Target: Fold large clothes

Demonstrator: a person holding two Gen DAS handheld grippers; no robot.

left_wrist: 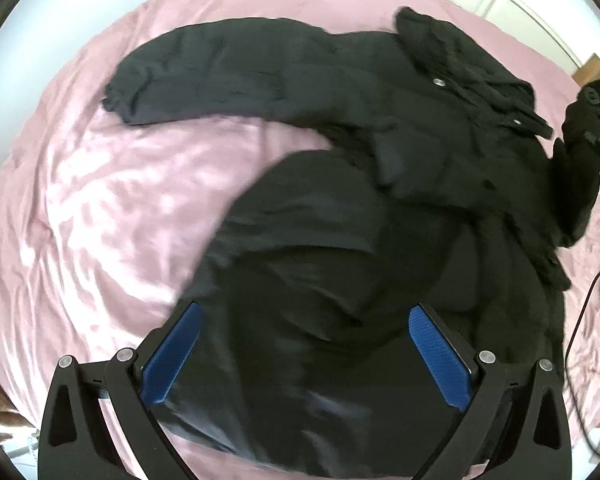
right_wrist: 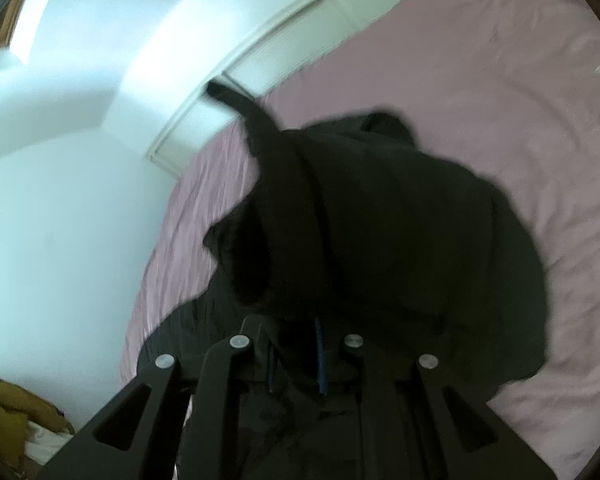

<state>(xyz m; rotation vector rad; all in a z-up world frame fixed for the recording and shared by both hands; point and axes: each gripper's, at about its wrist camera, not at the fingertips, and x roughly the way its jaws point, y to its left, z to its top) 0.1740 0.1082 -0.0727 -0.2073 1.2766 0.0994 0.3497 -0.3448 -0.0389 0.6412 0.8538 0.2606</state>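
A: So, in the left wrist view, where is the black coat (left_wrist: 340,160) lying?

B: It is spread on the pink bedcover (left_wrist: 80,200), one sleeve (left_wrist: 196,72) stretched out flat to the far side, the collar with snaps at the upper right. I think it is laid open like this so the folds can be made one by one

A: And the left gripper (left_wrist: 304,360)?

B: Its jaws stand wide apart above the lower part of the coat, with cloth under them but not pinched. Probably it waits to press or take the hem

A: What does the right wrist view show?

B: The right gripper (right_wrist: 296,360) has its jaws together, clamped on a bunch of the coat (right_wrist: 380,240), which hangs lifted over the bedcover (right_wrist: 500,80). A sleeve end (right_wrist: 236,104) swings up, blurred. I judge it carries this side across to fold it over the middle
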